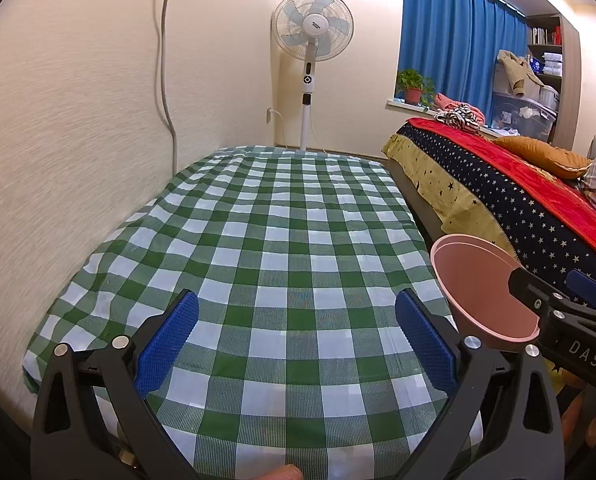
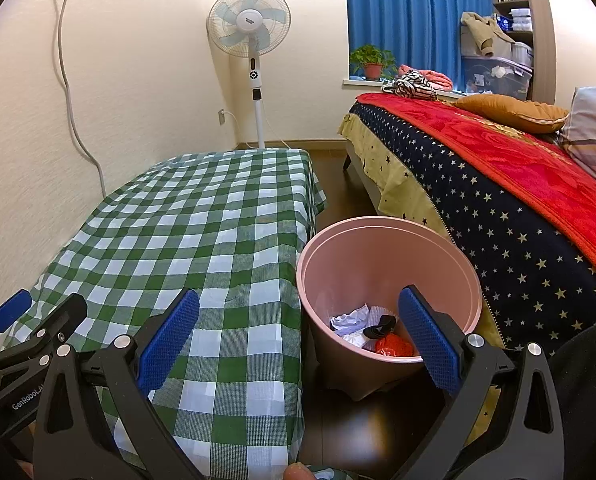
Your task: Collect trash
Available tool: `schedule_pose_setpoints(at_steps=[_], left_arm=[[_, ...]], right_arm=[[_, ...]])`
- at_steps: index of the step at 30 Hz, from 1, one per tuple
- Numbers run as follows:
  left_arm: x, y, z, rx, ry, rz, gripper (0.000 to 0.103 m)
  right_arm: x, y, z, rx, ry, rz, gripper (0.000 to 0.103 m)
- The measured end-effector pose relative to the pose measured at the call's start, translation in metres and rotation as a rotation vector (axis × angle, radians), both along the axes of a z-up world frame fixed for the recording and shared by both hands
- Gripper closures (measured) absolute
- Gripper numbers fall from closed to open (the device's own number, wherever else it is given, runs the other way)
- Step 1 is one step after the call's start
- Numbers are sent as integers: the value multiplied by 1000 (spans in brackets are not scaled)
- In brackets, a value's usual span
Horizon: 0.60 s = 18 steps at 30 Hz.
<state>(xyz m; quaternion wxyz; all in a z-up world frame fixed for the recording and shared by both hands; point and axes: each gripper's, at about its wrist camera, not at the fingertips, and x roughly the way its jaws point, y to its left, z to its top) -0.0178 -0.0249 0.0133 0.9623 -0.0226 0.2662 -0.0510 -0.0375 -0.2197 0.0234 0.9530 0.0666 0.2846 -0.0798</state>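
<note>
A pink bin (image 2: 382,236) stands on the dark floor between the checked table and the bed. Inside it lie crumpled white paper (image 2: 352,320), a black scrap (image 2: 380,326) and a red-orange wad (image 2: 394,346). My right gripper (image 2: 298,296) is open and holds nothing; its left finger is over the table's corner and its right finger over the bin's near rim. My left gripper (image 1: 298,300) hovers open over the green-and-white cloth (image 1: 281,232), with nothing between its fingers. The bin (image 1: 478,280) shows at its right, partly hidden by the right gripper (image 1: 546,284).
A bed (image 2: 498,184) with a starred cover, a red blanket and pillows runs along the right. A standing fan (image 2: 253,40) is by the far wall, with its cord plugged in. A cable (image 2: 69,92) runs down the left wall. The left gripper (image 2: 43,308) sits at the lower left.
</note>
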Motion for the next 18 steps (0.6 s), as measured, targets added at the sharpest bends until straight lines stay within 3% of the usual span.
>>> schedule_pose_setpoints(at_steps=[18], left_arm=[[-1, 2, -2, 2, -3, 5, 8]], right_arm=[[0, 1, -1, -8, 1, 7, 5]])
